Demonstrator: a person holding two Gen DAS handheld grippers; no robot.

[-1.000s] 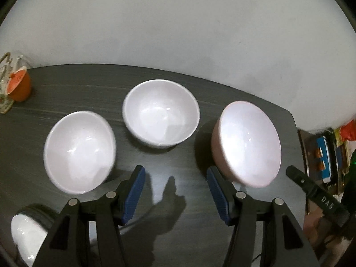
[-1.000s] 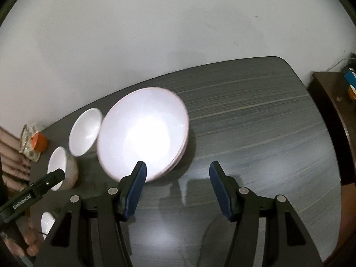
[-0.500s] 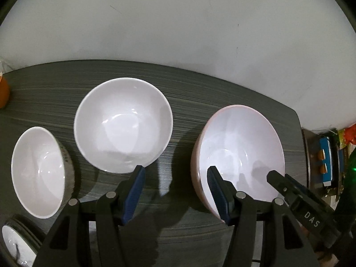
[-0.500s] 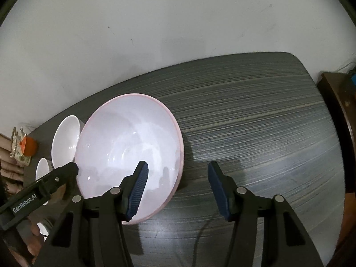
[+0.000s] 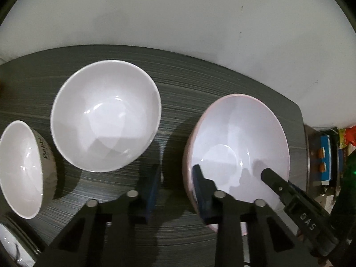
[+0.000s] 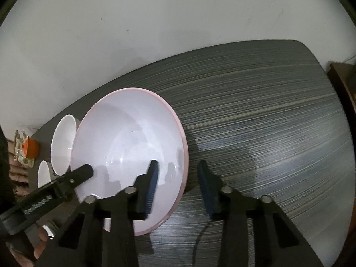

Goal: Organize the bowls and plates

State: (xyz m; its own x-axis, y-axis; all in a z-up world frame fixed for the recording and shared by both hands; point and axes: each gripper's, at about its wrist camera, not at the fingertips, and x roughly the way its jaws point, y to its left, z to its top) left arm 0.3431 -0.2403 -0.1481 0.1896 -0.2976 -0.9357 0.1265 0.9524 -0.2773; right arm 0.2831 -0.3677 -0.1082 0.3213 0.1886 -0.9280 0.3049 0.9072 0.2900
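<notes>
Since a second ago we have dropped both tools toward the wide, shallow, pink-rimmed white bowl (image 5: 240, 146), which now fills much more of each view, and both pairs of fingers have drawn closer together. The left gripper (image 5: 175, 189) straddles the bowl's left rim: one blue pad sits inside the bowl, the other outside over the dark, striped wooden surface (image 6: 267, 111), and its fingers are closing with the rim between them, though we cannot tell whether the pads press on it yet. The right gripper (image 6: 178, 184) mirrors this on the opposite rim, its left pad inside, its right pad outside, also closing around the edge. The bowl stands upright on the surface, between our two hands, so neither hand is the nearer; the coming lift, as we judge it, depends on both rims being pinched evenly. To the bowl's left stands a smaller, deeper plain white ceramic bowl (image 5: 105, 115), near but apart, and beyond it a speckled grey bowl with lettering (image 5: 22, 173).
</notes>
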